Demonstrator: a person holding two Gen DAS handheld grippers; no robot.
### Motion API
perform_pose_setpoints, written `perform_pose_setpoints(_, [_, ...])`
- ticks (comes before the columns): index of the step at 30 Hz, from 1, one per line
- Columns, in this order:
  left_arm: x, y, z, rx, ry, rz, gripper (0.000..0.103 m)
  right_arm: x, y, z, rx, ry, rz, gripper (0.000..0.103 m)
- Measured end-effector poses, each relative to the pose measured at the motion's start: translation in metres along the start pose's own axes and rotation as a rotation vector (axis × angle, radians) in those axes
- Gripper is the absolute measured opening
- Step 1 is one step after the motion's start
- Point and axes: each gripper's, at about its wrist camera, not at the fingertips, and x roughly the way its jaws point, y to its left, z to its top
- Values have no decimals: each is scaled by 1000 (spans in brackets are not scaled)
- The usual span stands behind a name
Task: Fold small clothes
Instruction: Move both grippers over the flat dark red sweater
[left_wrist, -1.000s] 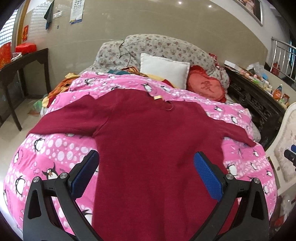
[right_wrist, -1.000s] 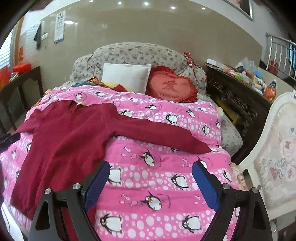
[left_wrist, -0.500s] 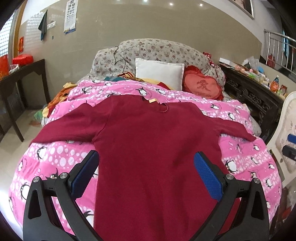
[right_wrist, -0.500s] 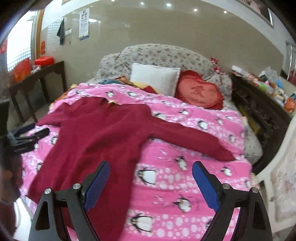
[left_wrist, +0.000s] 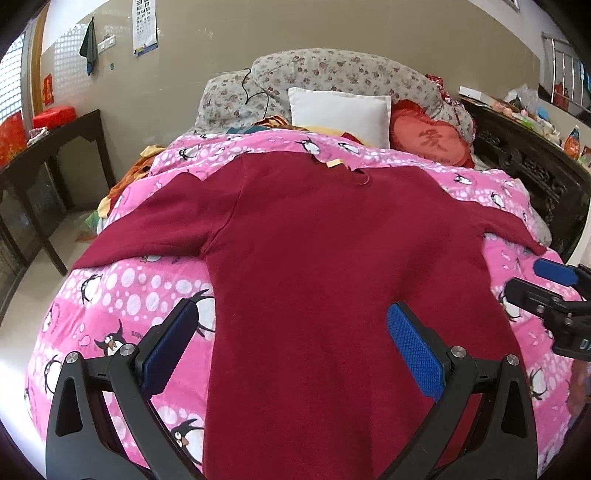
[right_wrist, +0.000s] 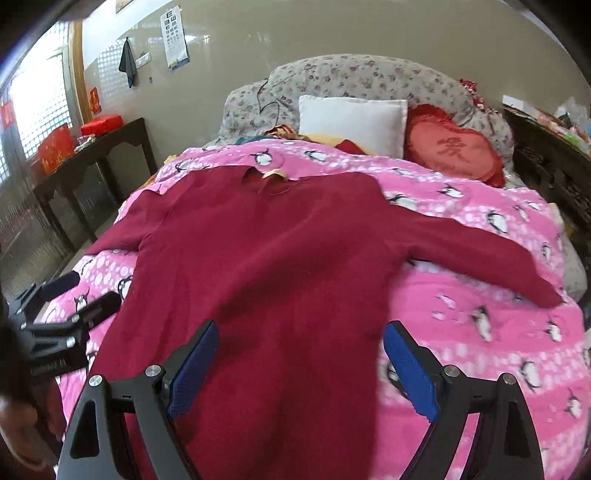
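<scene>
A dark red long-sleeved sweater (left_wrist: 314, 258) (right_wrist: 273, 266) lies flat on a pink penguin-print blanket (left_wrist: 122, 295) (right_wrist: 480, 332), both sleeves spread out sideways, neck toward the pillows. My left gripper (left_wrist: 291, 347) hovers open above the sweater's lower body, its blue pads wide apart with nothing between them. My right gripper (right_wrist: 301, 365) is also open over the lower body near the right hem edge. Each gripper shows in the other's view: the right gripper (left_wrist: 546, 284) at the right border, the left gripper (right_wrist: 74, 299) at the left border.
A white pillow (left_wrist: 340, 110), a red heart cushion (left_wrist: 432, 140) and a floral bolster (left_wrist: 332, 74) lie at the bed's head. A dark side table (left_wrist: 44, 147) stands left of the bed, and a dark carved cabinet (left_wrist: 535, 166) with clutter runs along the right.
The right gripper swung left from above the bare blanket and right sleeve to above the sweater's body. The left gripper sank slightly closer to the sweater. Both stayed open.
</scene>
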Motion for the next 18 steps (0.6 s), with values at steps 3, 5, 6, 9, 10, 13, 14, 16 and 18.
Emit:
perform_pose_setpoints(3, [7, 5, 1, -20, -2, 0, 103, 10, 10, 6, -20, -26, -24, 90])
perform_pose_setpoints(5, [11, 7, 1, -37, 3, -7, 103, 14, 14, 9, -27, -34, -43, 90])
perform_pose_setpoints(6, [13, 9, 1, -45, 5, -10, 103, 17, 15, 12, -26, -38, -51, 90])
perform_pose_setpoints(9, [19, 11, 2, -52, 8, -6, 103, 23, 13, 17, -12, -29, -49, 90])
perform_pose_setpoints(10, [21, 12, 1, -56, 10, -5, 103, 24, 11, 18, -9, -27, -50, 90])
perform_pose_setpoints(13, [27, 16, 2, -66, 17, -3, 103, 31, 11, 22, -4, -15, -51, 90])
perform_pose_setpoints(14, [29, 17, 2, -68, 19, 0, 103, 33, 10, 24, -1, -14, -48, 90])
perform_pose_setpoints(16, [33, 19, 3, -70, 21, 6, 103, 37, 10, 26, 5, -13, -44, 90])
perform_pose_setpoints(18, [36, 21, 5, -76, 24, 9, 103, 41, 11, 29, 12, -10, -39, 90])
